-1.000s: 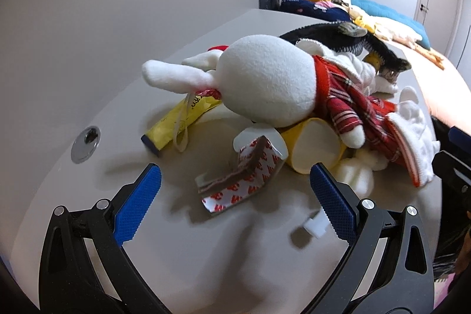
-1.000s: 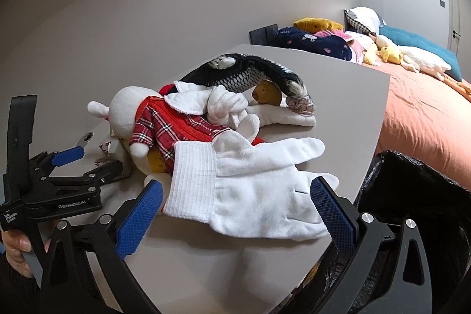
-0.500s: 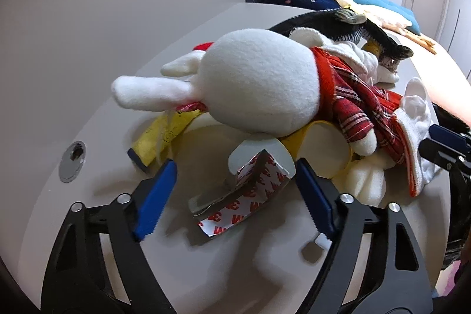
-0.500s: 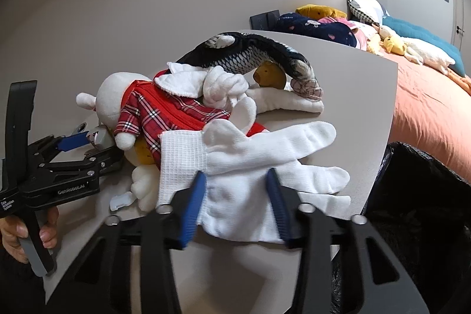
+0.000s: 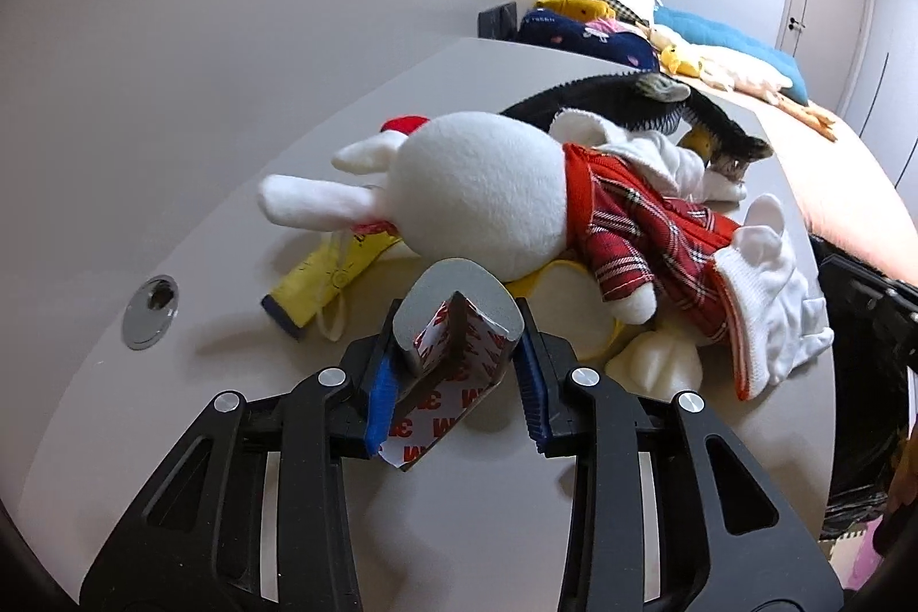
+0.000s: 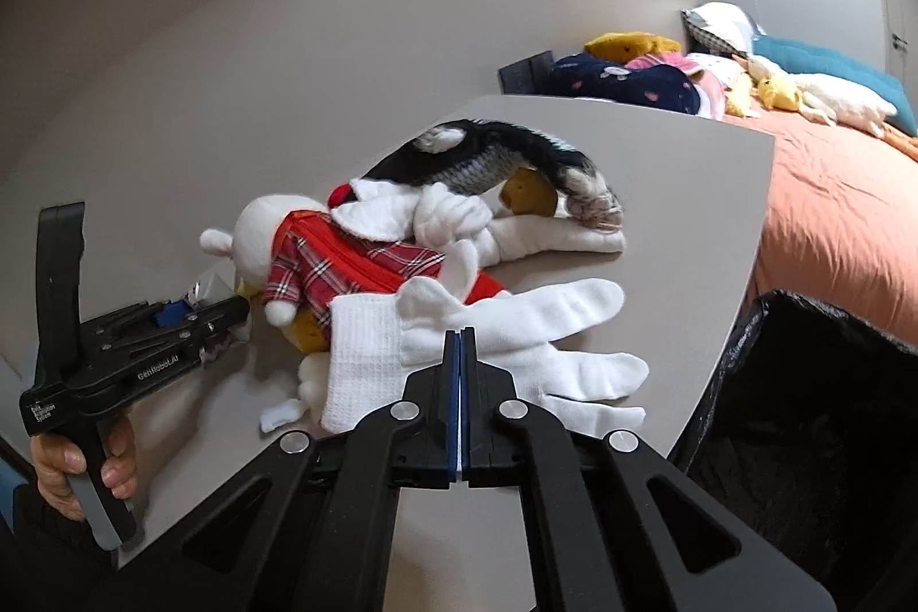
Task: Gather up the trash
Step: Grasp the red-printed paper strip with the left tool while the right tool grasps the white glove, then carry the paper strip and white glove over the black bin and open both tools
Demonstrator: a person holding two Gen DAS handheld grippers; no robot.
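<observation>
The left tool [image 5: 456,377] has just been closing its jaws, and its blue pads now press on both sides of a folded grey foam strip with red-printed backing paper [image 5: 453,359], which stands up off the table [image 5: 229,187]. The right tool [image 6: 461,385] has just drawn its jaws together until the pads meet, pinching a thin fold of the white glove [image 6: 505,342] that lies flat near the table's edge.

Just beyond the foam strip lies a white plush rabbit in a red plaid dress [image 5: 516,205], resting partly on a yellow cup [image 5: 568,319]. A yellow packet [image 5: 321,279] lies under the rabbit's ear, and a lump of white foam [image 5: 654,359] sits beside the cup. A black and grey plush toy [image 6: 487,159] lies behind the rabbit. A black trash bag [image 6: 815,400] hangs open beside the table, next to a bed with an orange cover [image 6: 832,210].
</observation>
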